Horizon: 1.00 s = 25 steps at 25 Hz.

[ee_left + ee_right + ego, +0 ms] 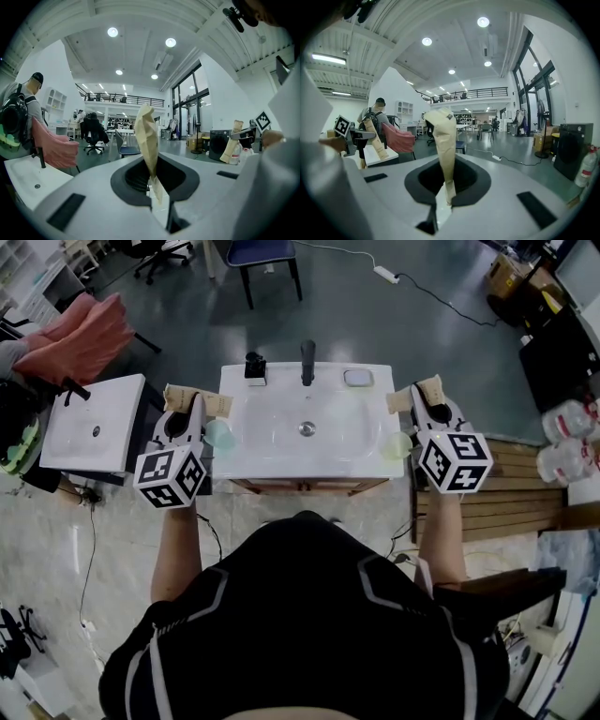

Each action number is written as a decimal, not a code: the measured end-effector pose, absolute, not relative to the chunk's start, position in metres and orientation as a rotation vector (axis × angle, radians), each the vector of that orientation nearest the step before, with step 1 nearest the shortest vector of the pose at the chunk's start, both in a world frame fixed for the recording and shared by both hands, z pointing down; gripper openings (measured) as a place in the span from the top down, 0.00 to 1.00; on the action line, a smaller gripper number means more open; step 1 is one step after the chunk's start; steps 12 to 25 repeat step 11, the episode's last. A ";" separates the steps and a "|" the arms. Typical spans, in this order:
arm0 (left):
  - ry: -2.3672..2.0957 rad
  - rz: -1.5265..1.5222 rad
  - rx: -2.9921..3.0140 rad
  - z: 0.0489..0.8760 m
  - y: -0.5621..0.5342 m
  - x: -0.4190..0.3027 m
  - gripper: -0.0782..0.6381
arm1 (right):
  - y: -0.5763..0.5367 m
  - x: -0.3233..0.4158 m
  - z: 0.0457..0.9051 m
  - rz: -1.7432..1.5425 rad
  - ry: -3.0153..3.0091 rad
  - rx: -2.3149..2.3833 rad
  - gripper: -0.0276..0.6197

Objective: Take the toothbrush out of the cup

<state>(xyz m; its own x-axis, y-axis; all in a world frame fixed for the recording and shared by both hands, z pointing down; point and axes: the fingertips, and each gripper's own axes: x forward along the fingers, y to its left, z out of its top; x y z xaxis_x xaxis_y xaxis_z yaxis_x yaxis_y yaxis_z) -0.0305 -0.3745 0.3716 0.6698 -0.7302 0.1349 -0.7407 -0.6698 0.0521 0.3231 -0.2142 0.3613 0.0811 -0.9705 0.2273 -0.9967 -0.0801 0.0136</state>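
Note:
A white washbasin stands in front of me in the head view, with a black tap at its back. A small dark cup stands on the back left of its top. I cannot make out a toothbrush in it. My left gripper hangs at the basin's left edge and my right gripper at its right edge. Both are apart from the cup. In the left gripper view the tan-taped fingers are pressed together with nothing between them. The right gripper view shows its fingers the same way.
A grey soap dish lies at the basin's back right. A second white basin stands to the left, with pink cloth behind it. A wooden slatted bench and plastic bottles are on the right. A chair is beyond the basin.

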 end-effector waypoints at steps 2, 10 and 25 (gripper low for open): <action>-1.226 0.155 2.778 0.371 -0.374 -0.031 0.85 | -0.214 0.324 0.360 0.231 -2.009 2.183 0.94; -1.224 0.173 2.797 0.369 -0.373 -0.029 0.85 | -0.209 0.328 0.363 0.237 -1.996 2.187 0.94; -1.227 0.173 2.794 0.369 -0.372 -0.029 0.85 | -0.209 0.329 0.362 0.237 -1.992 2.187 0.94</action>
